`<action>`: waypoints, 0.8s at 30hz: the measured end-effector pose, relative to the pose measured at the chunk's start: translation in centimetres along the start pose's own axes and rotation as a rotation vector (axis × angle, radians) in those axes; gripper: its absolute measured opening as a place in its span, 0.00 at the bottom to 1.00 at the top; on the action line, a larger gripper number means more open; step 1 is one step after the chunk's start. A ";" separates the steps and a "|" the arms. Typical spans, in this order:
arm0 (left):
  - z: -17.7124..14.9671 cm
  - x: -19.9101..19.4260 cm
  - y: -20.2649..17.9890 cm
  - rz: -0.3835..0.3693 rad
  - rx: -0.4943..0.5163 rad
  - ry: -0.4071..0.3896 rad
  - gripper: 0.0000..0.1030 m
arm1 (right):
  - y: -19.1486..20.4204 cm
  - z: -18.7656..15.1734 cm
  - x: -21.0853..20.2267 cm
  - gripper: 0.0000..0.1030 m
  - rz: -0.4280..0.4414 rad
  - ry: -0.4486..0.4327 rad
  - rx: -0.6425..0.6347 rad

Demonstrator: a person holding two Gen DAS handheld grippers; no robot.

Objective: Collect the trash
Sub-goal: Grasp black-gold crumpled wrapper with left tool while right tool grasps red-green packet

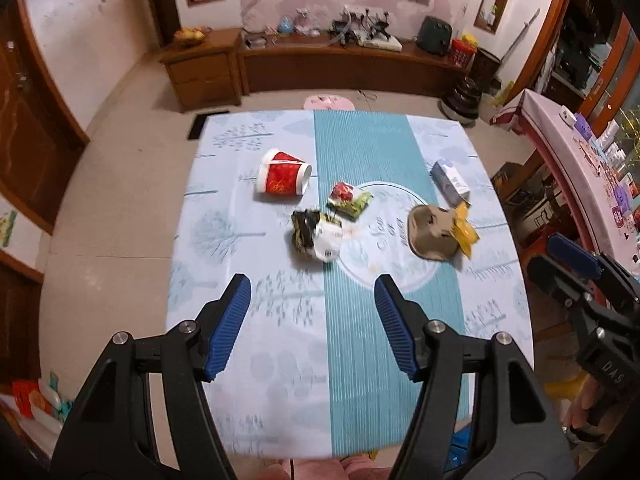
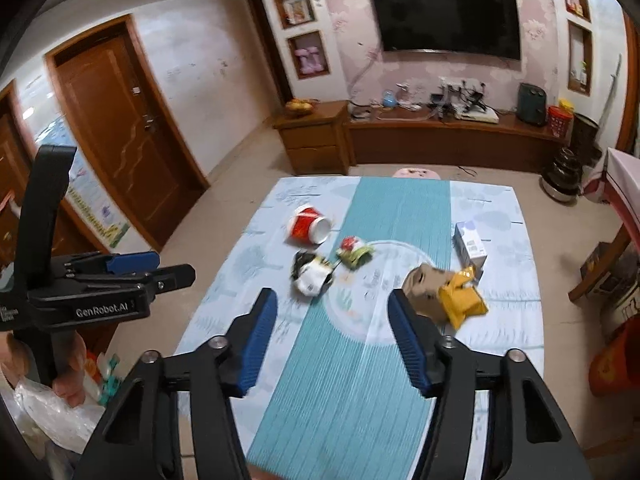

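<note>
Trash lies on the table: a red paper cup on its side, a red-green snack packet, a crumpled black-and-white wrapper, a brown crushed bag, a yellow wrapper and a small white-blue carton. My left gripper is open and empty above the near half of the table, short of the wrapper. My right gripper is open and empty, with its right finger close to the brown bag.
The table has a light blue cloth with a teal runner. A pink stool stands at the far edge. A wooden TV cabinet runs along the back wall. A clear plastic bag hangs at the left.
</note>
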State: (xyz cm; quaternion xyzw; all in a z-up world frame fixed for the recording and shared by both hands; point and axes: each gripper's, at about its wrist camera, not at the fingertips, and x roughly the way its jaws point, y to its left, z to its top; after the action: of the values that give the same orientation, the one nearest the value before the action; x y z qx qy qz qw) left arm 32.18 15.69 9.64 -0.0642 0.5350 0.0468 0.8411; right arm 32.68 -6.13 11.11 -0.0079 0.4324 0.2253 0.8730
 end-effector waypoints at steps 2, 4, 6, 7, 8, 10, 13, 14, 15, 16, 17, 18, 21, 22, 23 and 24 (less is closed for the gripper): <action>2.6 4.1 0.7 -0.015 0.007 0.037 0.60 | -0.9 1.9 3.5 0.54 -0.006 0.022 0.046; 4.4 7.9 1.3 -0.025 0.011 0.068 0.60 | -1.7 3.2 7.3 0.52 -0.014 0.052 0.083; 5.7 11.8 1.8 -0.037 0.009 0.104 0.60 | -2.8 4.2 11.4 0.47 -0.023 0.078 0.114; 6.1 13.8 2.0 -0.047 0.006 0.126 0.60 | -3.5 4.5 13.3 0.47 -0.033 0.089 0.129; 6.2 15.6 2.1 -0.058 0.001 0.145 0.60 | -4.0 4.8 15.4 0.47 -0.042 0.105 0.151; 6.0 18.5 2.0 -0.066 -0.006 0.172 0.60 | -5.2 4.8 18.9 0.47 -0.043 0.136 0.194; 5.6 22.0 2.1 -0.093 -0.024 0.219 0.60 | -6.6 4.5 23.0 0.47 -0.034 0.169 0.261; 5.4 23.0 2.1 -0.100 -0.028 0.235 0.59 | -6.9 4.3 24.1 0.47 -0.028 0.179 0.284; 5.2 23.9 2.1 -0.107 -0.030 0.250 0.59 | -7.2 4.0 25.1 0.47 -0.022 0.189 0.306; 4.9 25.0 1.9 -0.115 -0.028 0.267 0.59 | -7.4 3.7 26.0 0.47 -0.013 0.197 0.323; 4.6 25.3 1.8 -0.116 -0.025 0.275 0.59 | -7.6 3.5 26.9 0.47 -0.004 0.203 0.340; 4.3 25.9 1.7 -0.121 -0.023 0.288 0.59 | -7.7 3.3 27.5 0.47 -0.002 0.209 0.350; 3.5 27.4 1.5 -0.137 -0.032 0.316 0.59 | -7.6 2.6 29.4 0.47 0.012 0.235 0.375; 3.3 27.8 1.5 -0.141 -0.039 0.320 0.59 | -7.7 2.4 30.2 0.47 0.016 0.245 0.388; 3.3 28.1 1.5 -0.149 -0.044 0.324 0.59 | -7.7 2.1 30.7 0.48 0.018 0.251 0.399; 3.2 28.4 1.6 -0.160 -0.057 0.329 0.59 | -7.7 2.0 31.1 0.48 0.022 0.257 0.408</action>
State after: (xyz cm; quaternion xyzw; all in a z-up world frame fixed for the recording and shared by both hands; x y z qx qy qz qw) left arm 46.79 18.07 -14.85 -0.1370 0.6570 -0.0165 0.7411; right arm 53.63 -0.62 -12.62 0.1450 0.5766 0.1398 0.7918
